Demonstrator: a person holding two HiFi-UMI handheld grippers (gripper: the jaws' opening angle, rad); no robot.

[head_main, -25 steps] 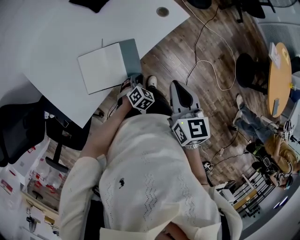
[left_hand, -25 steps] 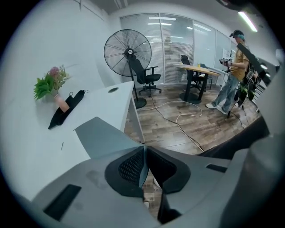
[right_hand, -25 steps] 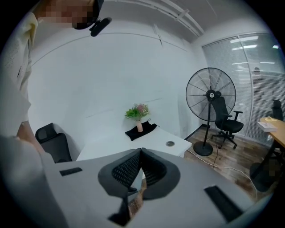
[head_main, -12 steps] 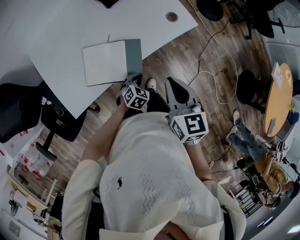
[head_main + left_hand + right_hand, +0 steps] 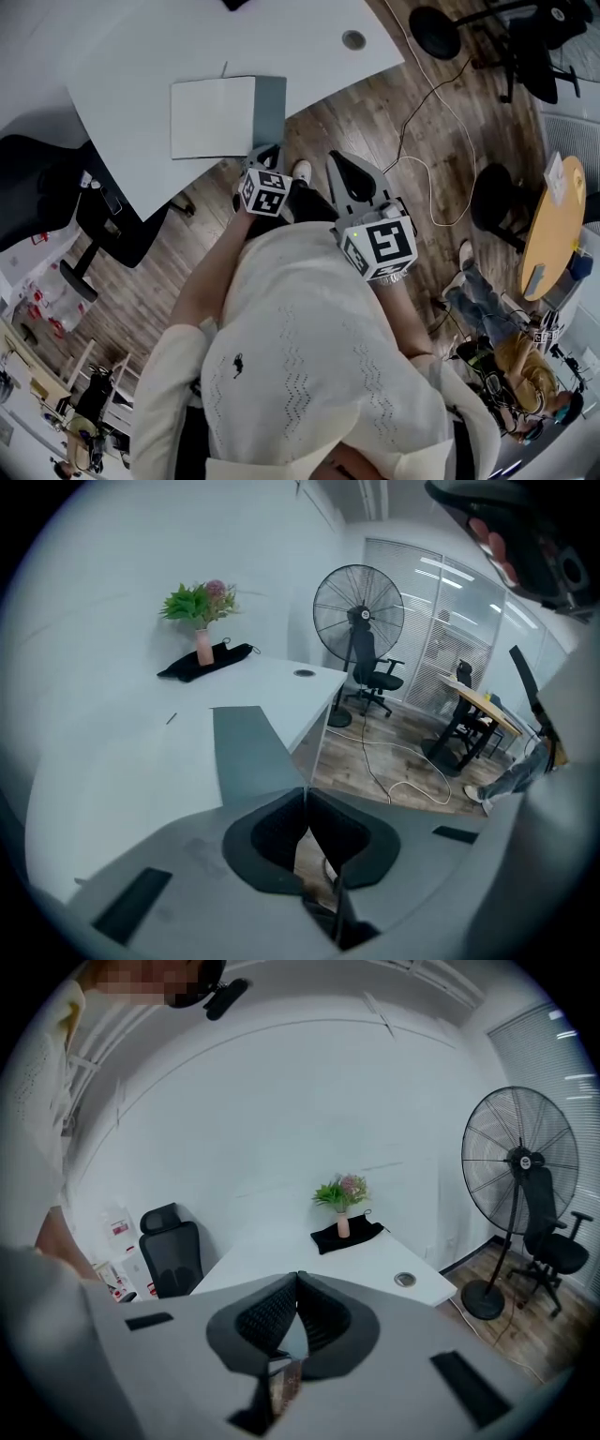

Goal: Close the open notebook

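Approach step: open notebook, its grey cover at 12 o'clock of left gripper. It and right gripper are both closed, empty. Next: flip grey cover over.

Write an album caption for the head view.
Left gripper and right gripper, both shut, near an open notebook on a white desk.

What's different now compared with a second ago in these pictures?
Almost nothing: only the head view swung a little. Nothing was grabbed or released. The notebook still lies open on the white table; the left gripper and right gripper stay shut and empty.
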